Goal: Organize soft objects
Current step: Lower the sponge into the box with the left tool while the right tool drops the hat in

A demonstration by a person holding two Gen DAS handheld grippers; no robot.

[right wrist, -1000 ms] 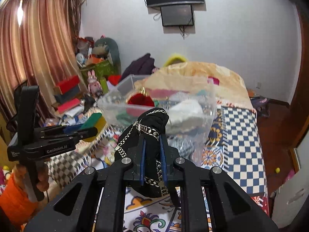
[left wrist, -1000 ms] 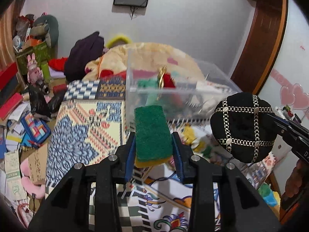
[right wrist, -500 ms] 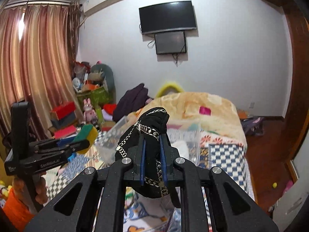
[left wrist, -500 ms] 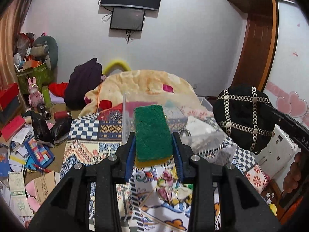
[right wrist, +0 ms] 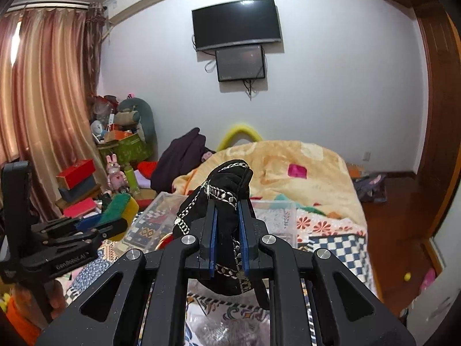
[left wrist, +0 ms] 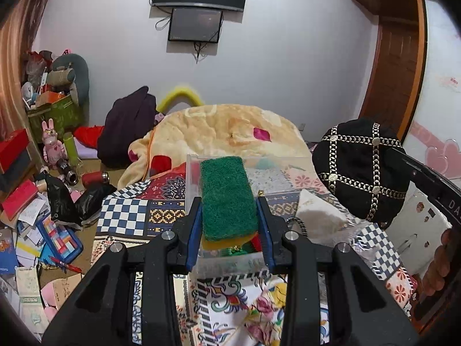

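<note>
My left gripper [left wrist: 229, 204] is shut on a green and yellow sponge [left wrist: 227, 196], held above the near wall of a clear plastic bin [left wrist: 193, 178] on the patterned bedspread. It also shows in the right wrist view [right wrist: 115, 216], at the left. My right gripper [right wrist: 226, 210] is shut on a black cap with gold chain trim [right wrist: 227, 184], held above the bin [right wrist: 170, 201]. The cap also shows at the right in the left wrist view [left wrist: 360, 170]. The bin holds several soft items, partly hidden.
A beige blanket [left wrist: 227, 127] is heaped on the bed behind the bin. A dark bag [left wrist: 126, 124] lies at its left. The floor at the left is littered with boxes, papers and toys [left wrist: 54, 150]. A wooden door [left wrist: 394, 66] stands at the right.
Both grippers have risen and tilted up, each still holding its object. The bin now sits lower in both views and more of the wall and the TV shows.
</note>
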